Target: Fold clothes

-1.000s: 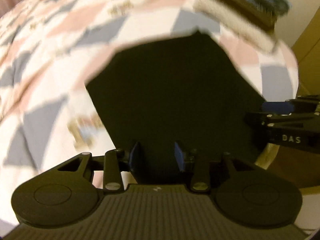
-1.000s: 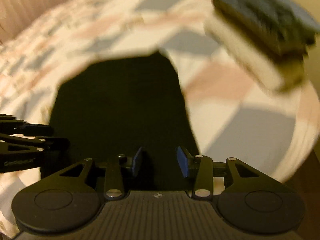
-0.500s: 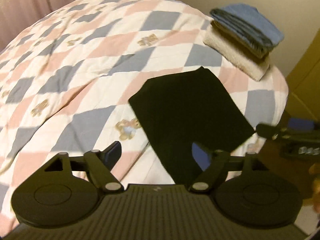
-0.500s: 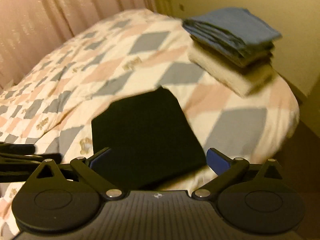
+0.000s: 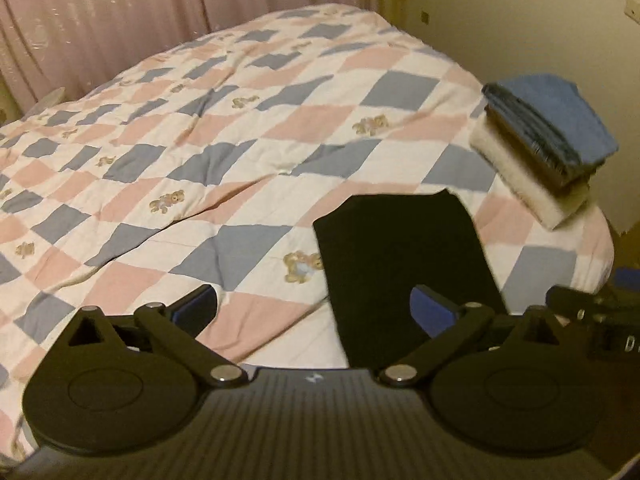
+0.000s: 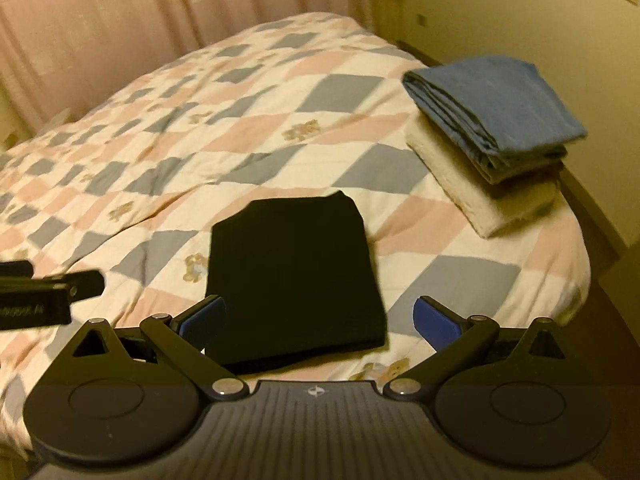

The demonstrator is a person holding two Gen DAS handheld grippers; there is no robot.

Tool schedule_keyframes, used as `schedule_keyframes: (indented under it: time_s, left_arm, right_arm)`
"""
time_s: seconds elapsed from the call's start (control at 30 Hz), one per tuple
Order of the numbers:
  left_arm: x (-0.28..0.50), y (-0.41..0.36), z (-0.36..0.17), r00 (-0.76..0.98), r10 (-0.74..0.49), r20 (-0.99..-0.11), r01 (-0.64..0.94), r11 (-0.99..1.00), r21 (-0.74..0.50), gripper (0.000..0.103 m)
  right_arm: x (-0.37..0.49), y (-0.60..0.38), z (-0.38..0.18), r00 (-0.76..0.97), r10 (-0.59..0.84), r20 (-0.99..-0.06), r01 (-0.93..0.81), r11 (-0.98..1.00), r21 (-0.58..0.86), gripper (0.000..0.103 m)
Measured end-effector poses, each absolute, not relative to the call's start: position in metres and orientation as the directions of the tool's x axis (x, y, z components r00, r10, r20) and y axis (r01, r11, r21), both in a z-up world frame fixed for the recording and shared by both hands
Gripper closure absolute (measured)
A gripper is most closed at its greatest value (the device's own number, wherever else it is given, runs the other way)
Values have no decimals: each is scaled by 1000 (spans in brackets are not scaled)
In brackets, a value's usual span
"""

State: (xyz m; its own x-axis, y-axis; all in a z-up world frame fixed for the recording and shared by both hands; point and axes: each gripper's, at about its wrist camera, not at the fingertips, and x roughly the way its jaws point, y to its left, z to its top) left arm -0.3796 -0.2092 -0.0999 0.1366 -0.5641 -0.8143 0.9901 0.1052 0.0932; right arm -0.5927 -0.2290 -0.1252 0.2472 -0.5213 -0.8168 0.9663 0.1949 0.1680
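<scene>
Both grippers, left gripper (image 5: 314, 308) and right gripper (image 6: 318, 316), have lifted away spread wide, leaving the folded black garment (image 6: 294, 280) flat on the quilt (image 6: 168, 152).

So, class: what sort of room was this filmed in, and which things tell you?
Most likely a bedroom. A bed covered by a checked quilt with teddy bears fills the view, pink curtains hang behind it, and folded laundry is stacked on a corner near a folded black garment.

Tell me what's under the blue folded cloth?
The blue folded cloth sits on a thick cream folded towel, which lies on the checkered quilt. Anything between the layers is hidden.
</scene>
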Motion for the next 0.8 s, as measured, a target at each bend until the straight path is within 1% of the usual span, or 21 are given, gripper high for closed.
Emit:
schedule_keyframes:
  time_s: [0.13, 0.27, 0.53, 0.8]
  left_arm:
    - [-409, -198, -94, 141, -567, -812, 986, 155, 63, 1]
    - [-423, -185, -93, 161, -559, -813, 980, 185, 67, 1]
    - [-435, -157, -89, 225, -538, -812, 962, 257, 96, 1]
    - [-440, -151, -87, 250, -536, -806, 952, 287, 104, 1]
  right_arm:
    - [-620, -229, -119, 267, -518, -813, 956, 249, 155, 0]
    - [-636, -229, -120, 281, -499, -820, 949, 273, 159, 0]
    - [-628, -223, -120, 260, -472, -842, 930, 358, 86, 0]
    - [-625, -224, -111, 299, -467, -832, 904, 417, 91, 0]
